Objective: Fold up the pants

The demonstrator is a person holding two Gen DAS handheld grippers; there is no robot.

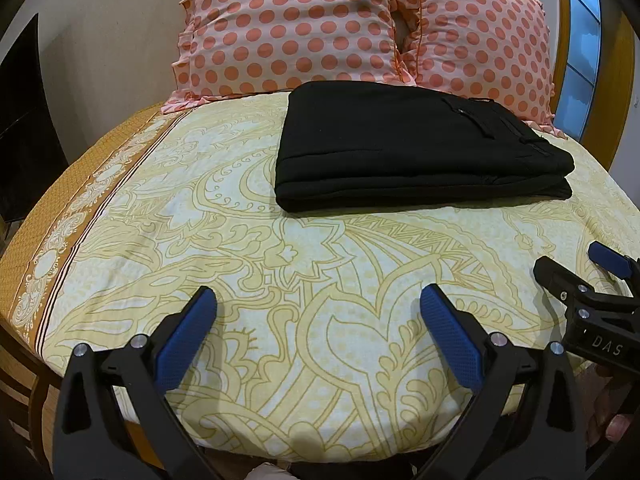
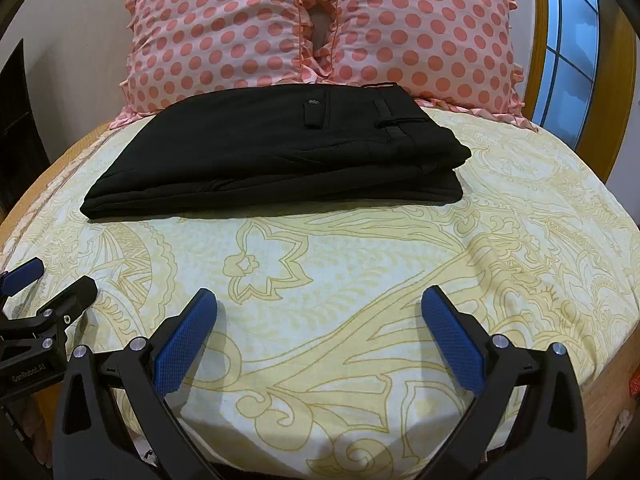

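Left gripper (image 1: 318,300): jaws spread wide, nothing held, bottom centre of frame, above bedsheet (image 1: 240,248)
Right gripper (image 2: 319,300): jaws spread wide, nothing held, bottom centre
Black pants (image 2: 276,148): folded into flat stack, upper centre, lying on bedsheet, well apart from both grippers, just in front of polka-dot pillows (image 2: 320,28)
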